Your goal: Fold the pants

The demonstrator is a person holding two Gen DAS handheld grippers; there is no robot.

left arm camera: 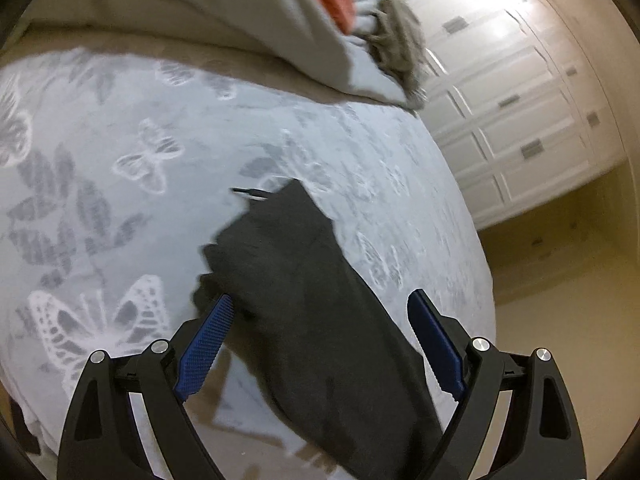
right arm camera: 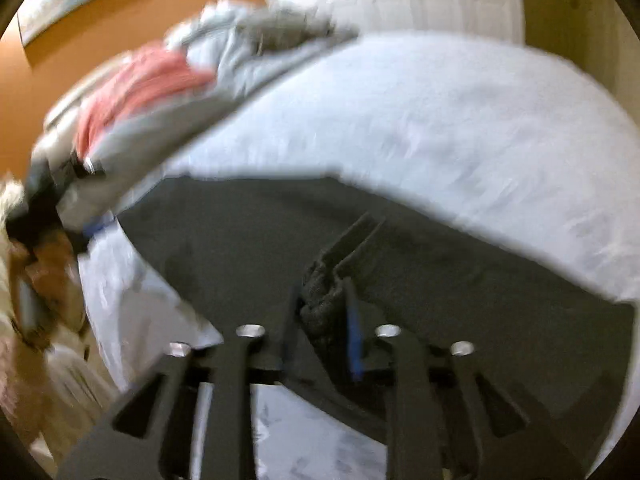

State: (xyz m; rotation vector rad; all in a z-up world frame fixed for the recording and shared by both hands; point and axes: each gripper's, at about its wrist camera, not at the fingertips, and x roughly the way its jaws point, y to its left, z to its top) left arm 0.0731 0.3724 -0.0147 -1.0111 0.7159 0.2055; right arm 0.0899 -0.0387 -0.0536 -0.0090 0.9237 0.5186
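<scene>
Dark grey pants (left arm camera: 304,280) lie on a pale blue bedspread with a butterfly print (left arm camera: 120,160). In the left wrist view my left gripper (left arm camera: 320,304) is open, its blue pads on either side of the pants, above the cloth. In the right wrist view the pants (right arm camera: 440,264) spread wide and dark across the bed (right arm camera: 440,120). My right gripper (right arm camera: 320,300) is shut on a bunched fold of the pants. That view is blurred by motion.
A heap of grey and red clothes (left arm camera: 320,8) lies at the far end of the bed, also in the right wrist view (right arm camera: 160,88). White panelled cupboard doors (left arm camera: 512,100) stand beyond the bed's right edge. The wall (right arm camera: 120,8) is orange.
</scene>
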